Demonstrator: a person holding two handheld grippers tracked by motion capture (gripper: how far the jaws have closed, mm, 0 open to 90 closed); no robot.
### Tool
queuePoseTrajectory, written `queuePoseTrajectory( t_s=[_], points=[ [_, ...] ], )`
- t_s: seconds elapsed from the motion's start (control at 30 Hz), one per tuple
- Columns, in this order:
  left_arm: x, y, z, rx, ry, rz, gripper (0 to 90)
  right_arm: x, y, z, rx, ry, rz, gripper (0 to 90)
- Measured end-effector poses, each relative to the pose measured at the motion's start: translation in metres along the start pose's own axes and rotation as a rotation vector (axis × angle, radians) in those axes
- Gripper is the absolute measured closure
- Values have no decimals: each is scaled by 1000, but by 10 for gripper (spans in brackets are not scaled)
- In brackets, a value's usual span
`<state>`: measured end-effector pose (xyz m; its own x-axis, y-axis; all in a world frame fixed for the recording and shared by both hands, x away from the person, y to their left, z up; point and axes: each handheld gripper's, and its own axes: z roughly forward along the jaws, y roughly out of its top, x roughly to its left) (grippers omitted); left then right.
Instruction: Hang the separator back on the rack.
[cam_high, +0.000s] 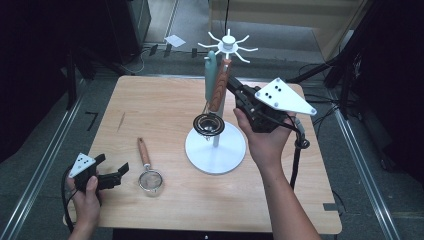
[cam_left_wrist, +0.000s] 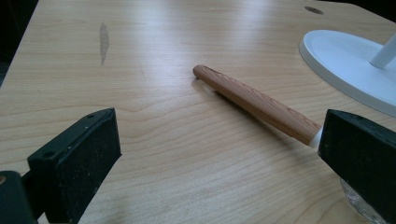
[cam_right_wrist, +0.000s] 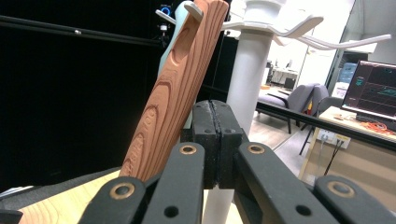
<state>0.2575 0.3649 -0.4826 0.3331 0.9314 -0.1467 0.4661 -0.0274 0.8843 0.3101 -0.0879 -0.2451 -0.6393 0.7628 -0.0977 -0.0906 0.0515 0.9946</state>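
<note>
The right gripper (cam_high: 235, 90) is pressing its empty, closed jaws beside the hanging strainer (cam_high: 216, 95) on the white rack (cam_high: 216, 148); the left gripper (cam_high: 112, 170), jaws wide apart, is resting near another strainer (cam_high: 149, 172) lying on the table (cam_high: 165, 105).

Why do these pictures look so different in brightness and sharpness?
High view: dark surroundings, the table evenly lit, slightly soft. Left gripper view: a pale sheen on the wood, the near jaws blurred. Right gripper view: black at left, the bright room at right washed out behind the white stand.
</note>
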Motion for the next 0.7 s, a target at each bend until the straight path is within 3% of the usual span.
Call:
queuePoseTrajectory(
  t_s=[0.7],
  points=[
    [0, 0, -1, 1, -14, -3, 0, 3, 0, 2, -4, -7, 13, 882]
  ],
)
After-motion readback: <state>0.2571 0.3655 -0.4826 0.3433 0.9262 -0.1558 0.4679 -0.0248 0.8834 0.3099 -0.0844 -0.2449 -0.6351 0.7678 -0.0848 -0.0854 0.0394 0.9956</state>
